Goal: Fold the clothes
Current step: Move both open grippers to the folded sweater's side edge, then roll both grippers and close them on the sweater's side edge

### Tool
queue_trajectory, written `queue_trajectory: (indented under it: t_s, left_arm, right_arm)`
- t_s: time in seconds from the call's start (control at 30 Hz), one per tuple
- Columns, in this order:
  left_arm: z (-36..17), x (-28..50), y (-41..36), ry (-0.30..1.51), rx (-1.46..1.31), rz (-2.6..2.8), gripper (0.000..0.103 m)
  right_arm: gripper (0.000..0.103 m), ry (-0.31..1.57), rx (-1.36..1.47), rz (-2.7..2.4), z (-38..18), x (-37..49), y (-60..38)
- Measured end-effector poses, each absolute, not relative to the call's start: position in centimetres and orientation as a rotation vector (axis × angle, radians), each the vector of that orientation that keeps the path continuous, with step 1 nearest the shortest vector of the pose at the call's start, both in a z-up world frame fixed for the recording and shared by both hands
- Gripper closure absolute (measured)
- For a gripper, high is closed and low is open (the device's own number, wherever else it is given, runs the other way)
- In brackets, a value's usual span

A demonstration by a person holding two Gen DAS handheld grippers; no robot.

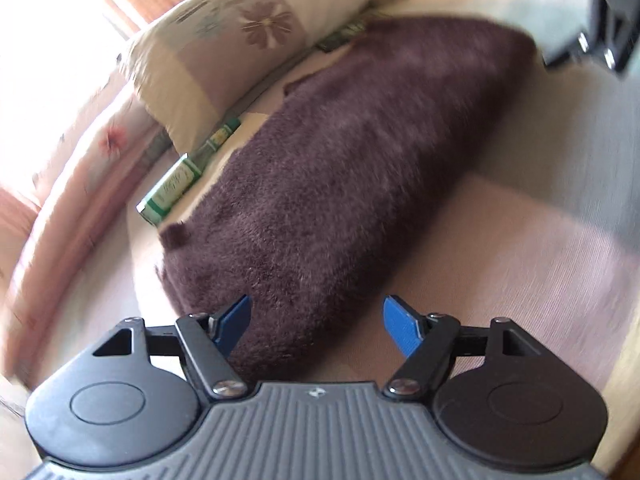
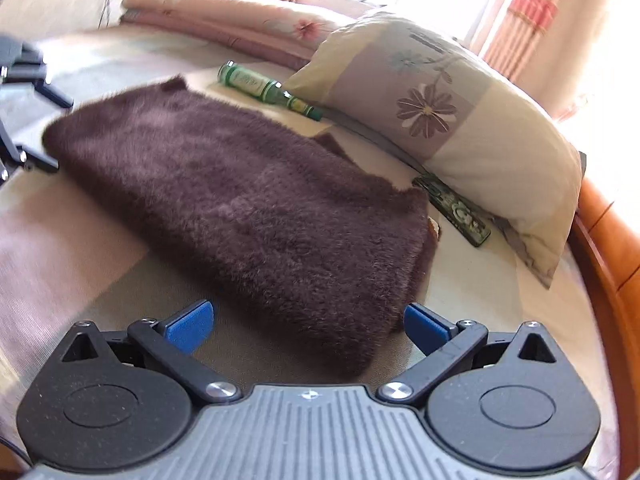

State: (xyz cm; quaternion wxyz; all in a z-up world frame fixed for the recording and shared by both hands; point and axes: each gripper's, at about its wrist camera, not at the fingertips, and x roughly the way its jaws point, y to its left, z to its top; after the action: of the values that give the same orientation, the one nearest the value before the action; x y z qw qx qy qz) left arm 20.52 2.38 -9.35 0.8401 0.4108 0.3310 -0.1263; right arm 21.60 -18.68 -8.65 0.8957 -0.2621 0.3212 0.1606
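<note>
With the fuzzy brown garment (image 1: 340, 168) lying folded beside the pillow (image 1: 224, 40), the left gripper (image 1: 316, 330) and right gripper (image 2: 308, 328) gape empty, probably needing fresh grips on its edge.

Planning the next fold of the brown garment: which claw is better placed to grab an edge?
Probably right: the right claw hangs open over the garment's near corner edge. The left claw faces its rounded fold.
</note>
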Motion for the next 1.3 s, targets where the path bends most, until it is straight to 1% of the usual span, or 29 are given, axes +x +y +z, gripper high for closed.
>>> queue_trajectory:
  t_s: [0.17,0.4,0.67,0.77,0.83,1.0,1.07,1.17,1.23,1.27,1.3]
  left_arm:
    - [-12.4,20.2,2.2,0.661,1.068,-0.212,0.028]
    - [-14.0,21.3,1.5,0.581,1.156,-0.182,0.028]
    - [-14.5,24.0,-1.1,0.520,1.176,-0.217,0.028]
    - [-14.5,24.1,-0.8,0.502,1.189,-0.225,0.025]
    - [-14.7,24.1,0.1,0.501,1.210,-0.206,0.019]
    - [-14.6,24.6,3.1,0.561,1.189,-0.129,0.018]
    - [-14.8,24.7,2.7,0.552,1.217,-0.128,0.019]
    - [-15.6,24.7,0.8,0.514,1.297,-0.161,0.035]
    - [-16.1,24.9,-0.3,0.522,1.301,-0.192,0.062]
    - [-16.4,25.0,-0.6,0.527,1.300,-0.202,0.068]
    - [-16.6,24.9,-0.8,0.525,1.299,-0.205,0.074]
  right_arm:
    - [0.000,0.623,-0.749,0.293,-11.2,21.1,-17.0]
    - [0.000,0.582,-0.968,0.243,-14.7,21.8,-15.2]
    - [0.000,0.489,-0.995,0.259,-15.3,25.0,-11.5]
    - [0.000,0.459,-1.022,0.267,-15.7,25.6,-10.6]
    - [0.000,0.448,-1.041,0.277,-15.8,25.6,-10.9]
    - [0.000,0.464,-1.092,0.231,-16.1,26.1,-14.0]
    - [0.000,0.486,-1.076,0.221,-16.0,26.6,-14.8]
    - [0.004,0.467,-1.151,0.244,-16.4,26.7,-13.5]
    - [0.021,0.448,-1.210,0.274,-16.8,26.5,-12.2]
    - [0.025,0.439,-1.223,0.294,-17.1,26.4,-11.7]
    - [0.035,0.429,-1.231,0.307,-17.4,26.3,-11.4]
